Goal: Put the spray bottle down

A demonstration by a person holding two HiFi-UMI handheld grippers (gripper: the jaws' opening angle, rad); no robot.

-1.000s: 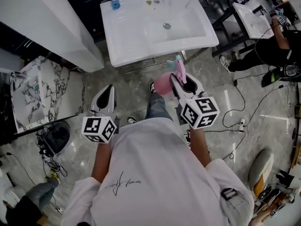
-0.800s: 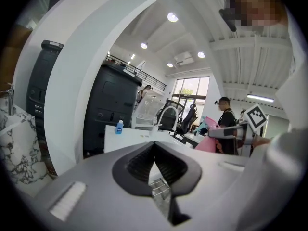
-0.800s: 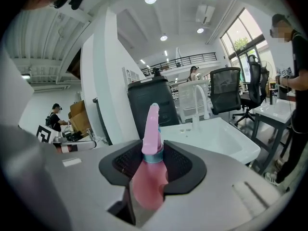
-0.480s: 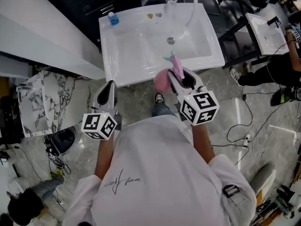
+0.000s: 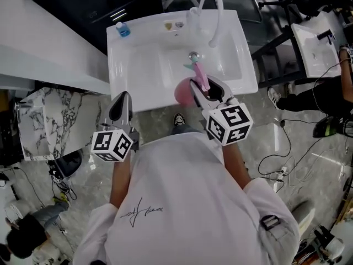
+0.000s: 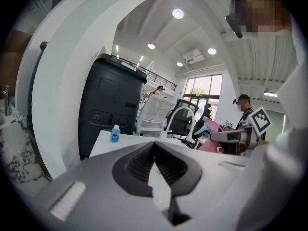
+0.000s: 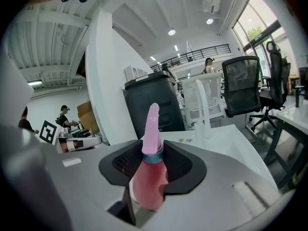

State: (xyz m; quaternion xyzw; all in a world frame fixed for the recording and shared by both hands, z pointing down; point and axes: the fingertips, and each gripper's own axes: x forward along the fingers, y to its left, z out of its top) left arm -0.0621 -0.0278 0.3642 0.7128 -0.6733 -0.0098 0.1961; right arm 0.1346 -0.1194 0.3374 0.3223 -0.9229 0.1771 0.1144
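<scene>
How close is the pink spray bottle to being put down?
Not down yet. The right gripper is shut on the spray bottle, holding it above the sink's front edge. Left to do: lower it and let go. The left gripper is shut, empty.

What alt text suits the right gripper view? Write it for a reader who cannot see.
A pink spray bottle is clamped between the right gripper's jaws, its nozzle pointing up. Beyond it lie a white sink with a tall curved faucet and a black office chair.
</scene>
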